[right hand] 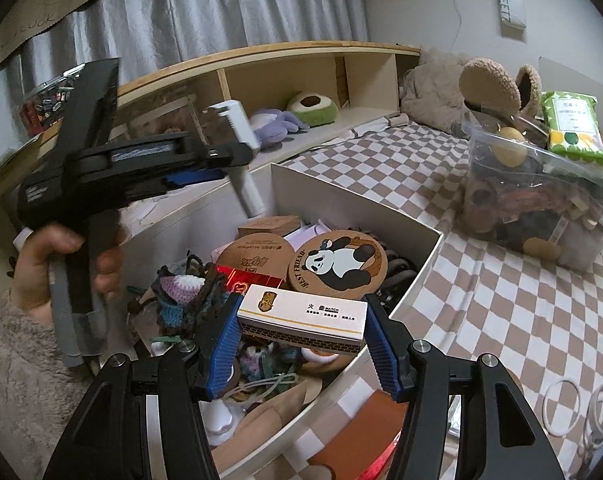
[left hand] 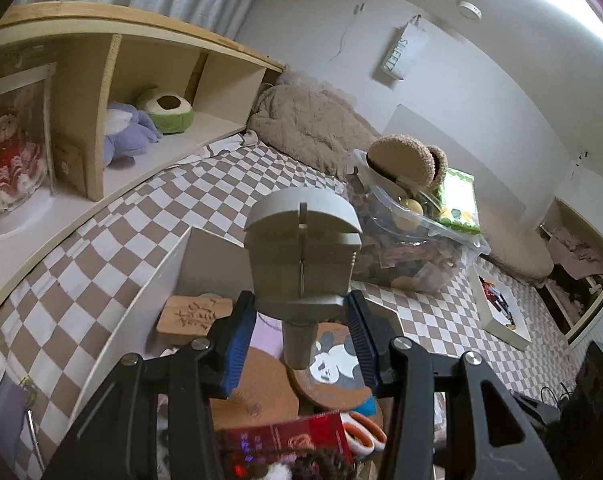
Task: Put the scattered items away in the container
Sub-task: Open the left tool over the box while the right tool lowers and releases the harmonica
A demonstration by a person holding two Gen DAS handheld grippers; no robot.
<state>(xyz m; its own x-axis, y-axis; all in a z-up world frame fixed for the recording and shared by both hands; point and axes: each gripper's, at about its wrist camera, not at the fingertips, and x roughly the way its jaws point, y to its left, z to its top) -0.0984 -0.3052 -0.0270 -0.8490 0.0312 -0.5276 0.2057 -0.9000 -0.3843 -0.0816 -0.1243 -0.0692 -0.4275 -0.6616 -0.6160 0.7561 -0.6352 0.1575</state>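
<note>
My left gripper (left hand: 301, 334) is shut on a grey razor-like tool (left hand: 301, 248), its blue pads pressing the tool's body, head pointing away. It hangs over the white box (left hand: 141, 300), which holds cork coasters, a panda coaster (left hand: 333, 364) and a red packet (left hand: 297, 436). My right gripper (right hand: 301, 336) is shut on a white matchbox (right hand: 305, 318), held by its two ends above the same white box (right hand: 341, 196). In the right wrist view the left gripper (right hand: 237, 136) with the grey tool (right hand: 241, 152) shows at upper left, held by a hand (right hand: 49, 264).
The box stands on a checkered bed cover (right hand: 481, 300). A clear bag of items (right hand: 533, 200) with a fuzzy slipper and a green tissue pack (right hand: 573, 128) lies at the right. A wooden shelf (left hand: 141, 92) with plush toys runs behind. Wire rings (right hand: 561, 408) lie at lower right.
</note>
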